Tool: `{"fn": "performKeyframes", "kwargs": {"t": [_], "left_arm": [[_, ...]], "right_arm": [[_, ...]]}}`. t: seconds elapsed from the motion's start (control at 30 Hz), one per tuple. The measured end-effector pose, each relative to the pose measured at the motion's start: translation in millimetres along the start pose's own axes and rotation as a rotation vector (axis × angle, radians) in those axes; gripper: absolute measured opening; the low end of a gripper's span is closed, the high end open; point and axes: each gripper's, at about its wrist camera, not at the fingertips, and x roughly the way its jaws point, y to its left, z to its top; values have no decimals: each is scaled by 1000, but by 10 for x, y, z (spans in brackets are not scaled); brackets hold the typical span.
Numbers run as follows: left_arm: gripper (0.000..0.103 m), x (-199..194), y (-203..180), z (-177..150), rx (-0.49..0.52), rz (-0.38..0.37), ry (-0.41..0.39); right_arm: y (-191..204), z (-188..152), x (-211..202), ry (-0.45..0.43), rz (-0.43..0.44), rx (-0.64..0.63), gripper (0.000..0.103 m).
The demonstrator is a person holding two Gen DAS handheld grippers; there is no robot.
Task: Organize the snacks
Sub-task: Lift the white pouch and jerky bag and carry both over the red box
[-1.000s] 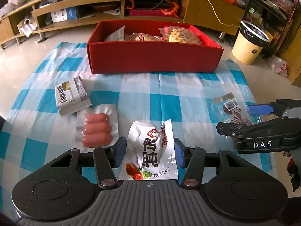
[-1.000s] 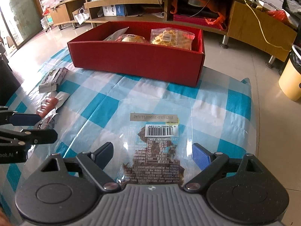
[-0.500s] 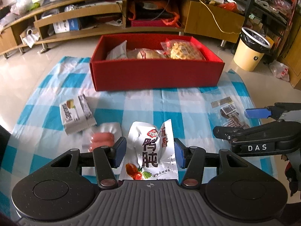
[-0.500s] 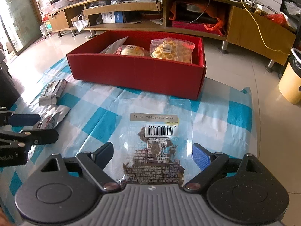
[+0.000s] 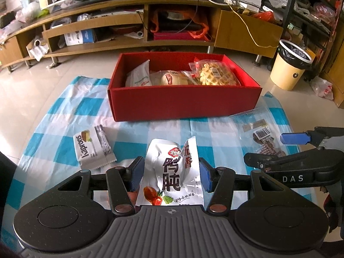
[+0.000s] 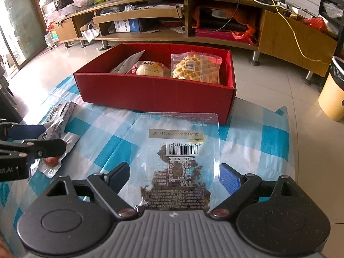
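Observation:
A red box (image 5: 185, 105) (image 6: 154, 94) stands on a blue-and-white checked cloth (image 5: 56, 116) and holds a white packet, a bun and a waffle pack (image 6: 194, 67). My left gripper (image 5: 171, 173) is shut on a white duck-gizzard pouch (image 5: 172, 176) and holds it above the cloth, short of the box. My right gripper (image 6: 174, 177) is shut on a clear pack of dark dried meat (image 6: 180, 157), also lifted; it shows in the left wrist view (image 5: 260, 137) too. A white Kaprons bar (image 5: 92, 148) and a sausage pack (image 6: 56, 157) lie on the cloth at the left.
A long wooden TV cabinet (image 5: 150, 28) runs behind the box. A yellow waste bin (image 5: 290, 66) stands on the tiled floor at the right, with a plastic bag beside it. Shelving lines the far right.
Both grippers have risen with their packs and moved toward the red box. The sausage pack has dropped out of sight below the left gripper.

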Motion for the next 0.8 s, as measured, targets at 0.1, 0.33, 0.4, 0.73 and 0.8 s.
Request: {"fn": "performKeyframes", "kwargs": {"t": [0.1,0.33,0.4,0.73,0.8], "left_arm": [[61,-4,2,28,-1,1,-6],[61,13,5,86,2,4,-14],[61,18,4,104,4,5,-16],[61,53,22,187,3,8,-24],[61,61,29,206,0,9,-25]], "right_arm": [[-2,19,5,-2,0,1,88],[-7,75,-3,-18,0,6,88],[-15,87,-6,-22,0,11,88],[-14,176,-43,-68,6,28,88],[-18,192,-36,-70,8,31,88]]}}
